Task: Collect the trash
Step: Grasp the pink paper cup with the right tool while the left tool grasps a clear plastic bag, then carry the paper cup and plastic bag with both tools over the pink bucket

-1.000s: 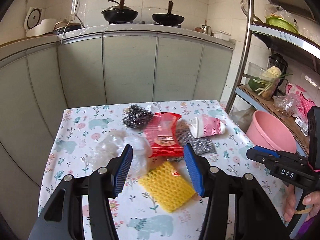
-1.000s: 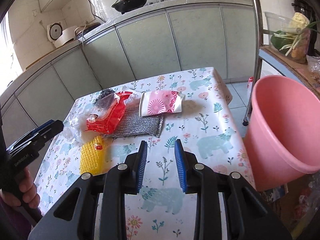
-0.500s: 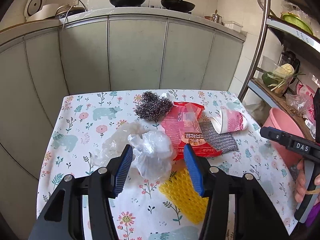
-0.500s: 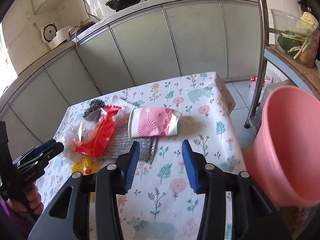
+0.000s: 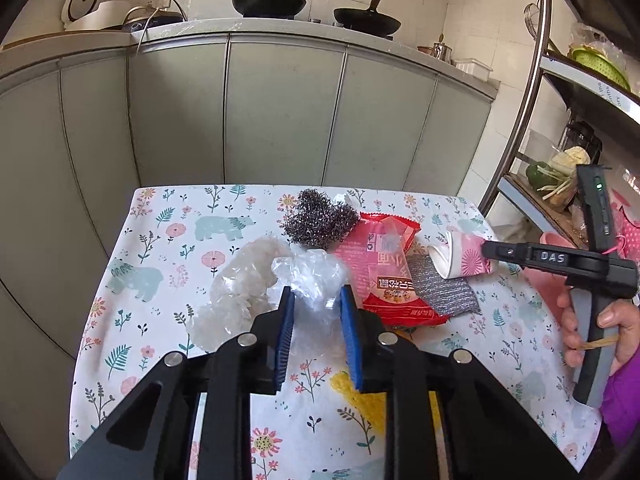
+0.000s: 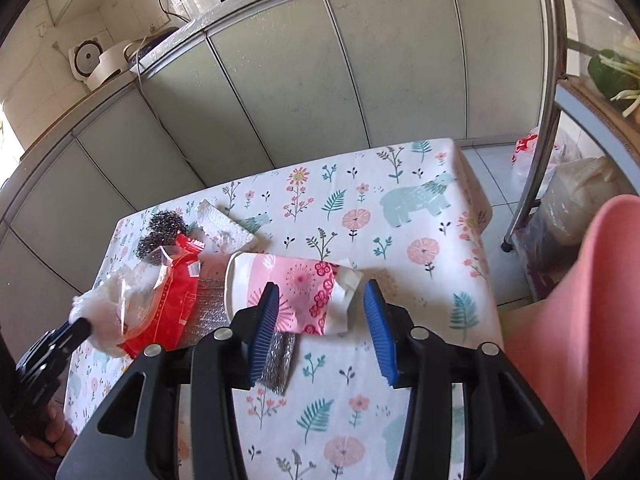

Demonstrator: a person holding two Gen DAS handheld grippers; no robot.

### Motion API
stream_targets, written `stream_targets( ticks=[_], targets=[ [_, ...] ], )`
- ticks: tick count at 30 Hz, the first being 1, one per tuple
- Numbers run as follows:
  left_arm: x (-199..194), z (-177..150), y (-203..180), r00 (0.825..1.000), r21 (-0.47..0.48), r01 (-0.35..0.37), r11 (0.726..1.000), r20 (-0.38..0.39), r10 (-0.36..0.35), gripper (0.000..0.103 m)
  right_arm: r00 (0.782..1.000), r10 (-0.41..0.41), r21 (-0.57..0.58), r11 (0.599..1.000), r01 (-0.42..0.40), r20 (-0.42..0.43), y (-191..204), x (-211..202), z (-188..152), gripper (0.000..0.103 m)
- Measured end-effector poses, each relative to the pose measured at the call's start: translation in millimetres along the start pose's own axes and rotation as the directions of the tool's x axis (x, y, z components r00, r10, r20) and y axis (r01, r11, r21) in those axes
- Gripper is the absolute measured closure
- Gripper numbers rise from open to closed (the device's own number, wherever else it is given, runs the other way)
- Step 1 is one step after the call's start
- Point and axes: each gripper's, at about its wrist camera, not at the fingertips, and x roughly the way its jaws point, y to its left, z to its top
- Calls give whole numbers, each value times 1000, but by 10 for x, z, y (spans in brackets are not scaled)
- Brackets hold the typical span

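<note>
Pinching my left tongs [image 5: 315, 304] on the crumpled clear plastic bag [image 5: 308, 276], I have just been closing the jaws and the bag now fills the gap. Being thin and slippery, it could slide out, or drag the red snack wrapper [image 5: 384, 272] lying against it. My right tongs [image 6: 322, 312] stand apart, having just been opening, and grip nothing. The crushed pink paper cup [image 6: 288, 296] lies on its side just beyond their tips, partly between them. Closing on its soft edge could flick it away. The pink bin [image 6: 580, 340] waits at far right.
</note>
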Motion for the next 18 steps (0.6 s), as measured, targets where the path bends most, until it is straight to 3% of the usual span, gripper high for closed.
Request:
stream_targets(
  ticks=[6, 8, 9, 18],
  targets=[
    [-213, 49, -16, 999, -6, 27, 1000, 44, -26, 81, 999, 52, 59, 997, -51, -2, -65, 78, -28, 59],
    [-246, 49, -34, 998, -5, 35, 999, 50, -35, 81, 996, 84, 68, 994, -83, -13, -69, 62, -60, 73],
    [-261, 46, -48, 998, -2, 37, 999, 53, -37, 81, 997, 77, 67, 995, -76, -15, -68, 47, -83, 88],
    [-456, 45, -184, 995, 23, 51, 998, 81, -52, 81, 989, 124, 96, 987, -131, 78, -71, -417, -358, 98]
  ],
)
